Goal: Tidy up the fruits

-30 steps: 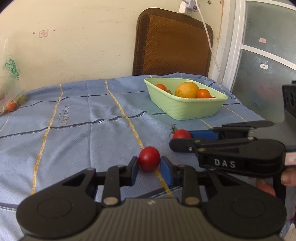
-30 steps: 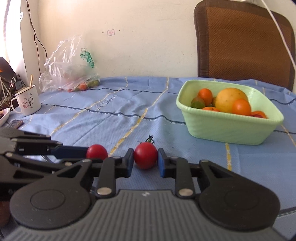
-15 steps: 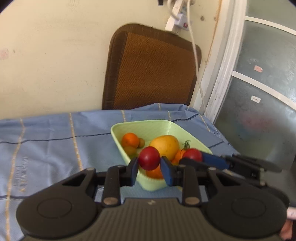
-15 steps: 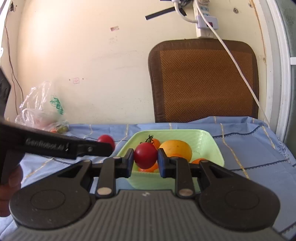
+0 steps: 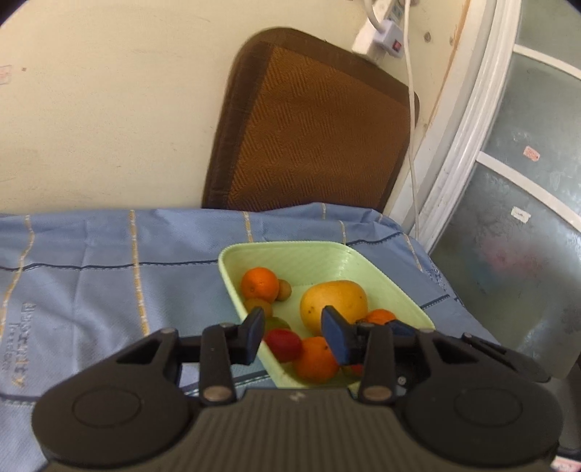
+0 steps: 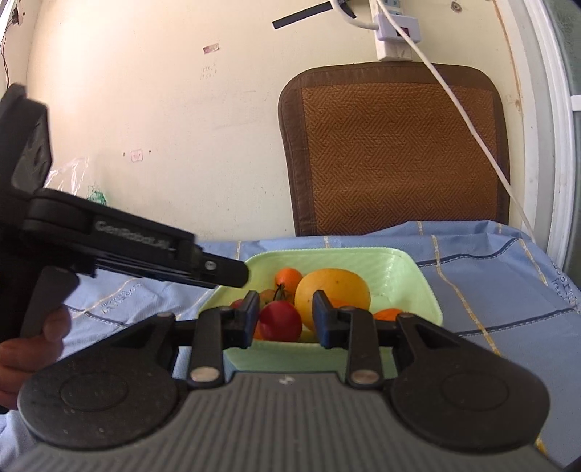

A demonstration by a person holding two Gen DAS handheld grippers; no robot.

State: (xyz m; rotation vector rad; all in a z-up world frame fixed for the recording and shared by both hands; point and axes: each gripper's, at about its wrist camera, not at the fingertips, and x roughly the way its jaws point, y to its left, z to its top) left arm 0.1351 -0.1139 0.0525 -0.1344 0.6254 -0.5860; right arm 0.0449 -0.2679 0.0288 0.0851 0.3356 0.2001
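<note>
Left wrist view: left gripper spread wide above green basket; red tomato lies inside beside oranges, apparently just dropped there for sorting.

Right wrist view: right gripper likewise parted; second tomato sits loose between the fingers, over the basket, seemingly released.

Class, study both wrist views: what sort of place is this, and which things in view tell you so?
Most likely a home dining corner: a table under a blue tablecloth, a woven-back chair against the wall, a green fruit basket, and a power strip hanging above.
</note>
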